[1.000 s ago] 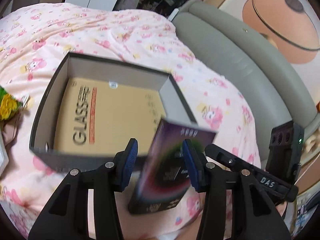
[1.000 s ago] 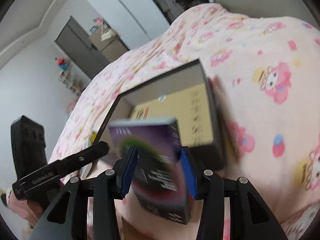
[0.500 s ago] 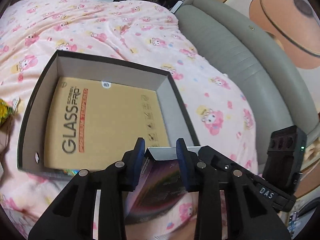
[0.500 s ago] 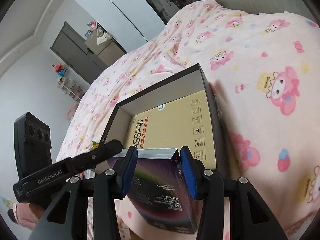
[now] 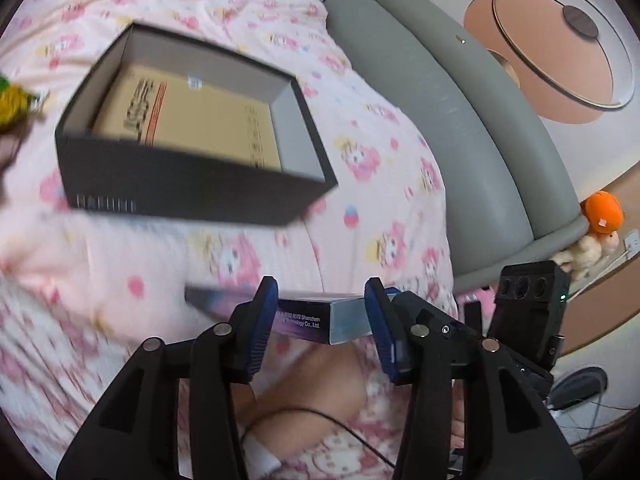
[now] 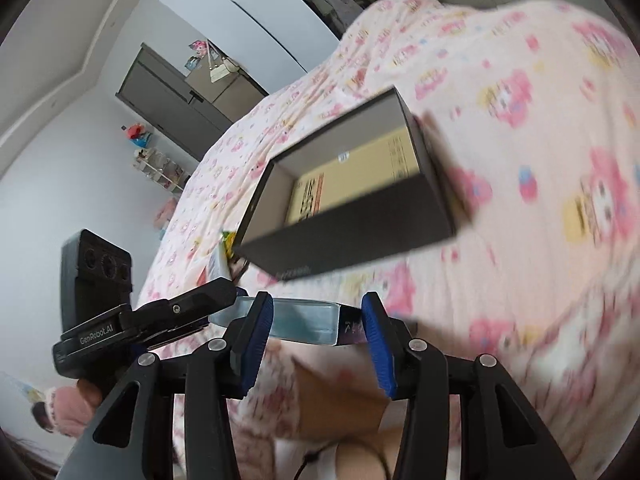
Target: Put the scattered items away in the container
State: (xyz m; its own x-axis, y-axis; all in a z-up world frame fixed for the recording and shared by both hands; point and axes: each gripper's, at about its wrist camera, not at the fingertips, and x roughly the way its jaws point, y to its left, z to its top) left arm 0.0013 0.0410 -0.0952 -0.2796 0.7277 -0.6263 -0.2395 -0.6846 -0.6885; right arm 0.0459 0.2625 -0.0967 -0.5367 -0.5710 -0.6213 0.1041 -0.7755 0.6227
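A dark open box (image 5: 192, 188) with a tan "GLASS" package (image 5: 200, 120) inside lies on the pink patterned bedspread; it also shows in the right wrist view (image 6: 352, 216). A purple and silver carton (image 5: 312, 316) lies flat between both grippers, seen edge-on. My left gripper (image 5: 320, 320) and my right gripper (image 6: 316, 320) each have their blue pads on either side of the carton (image 6: 304, 320). The carton sits low, well in front of the box.
A grey padded headboard (image 5: 460, 128) runs along the right. A yellow-green packet (image 5: 16, 100) lies left of the box, also seen in the right wrist view (image 6: 228, 242). An orange plush toy (image 5: 600, 212) sits past the headboard. My legs are below the grippers.
Both grippers have pulled back and down from the box with the carton. The carton has turned from upright to flat, edge-on. The box now looks farther away.
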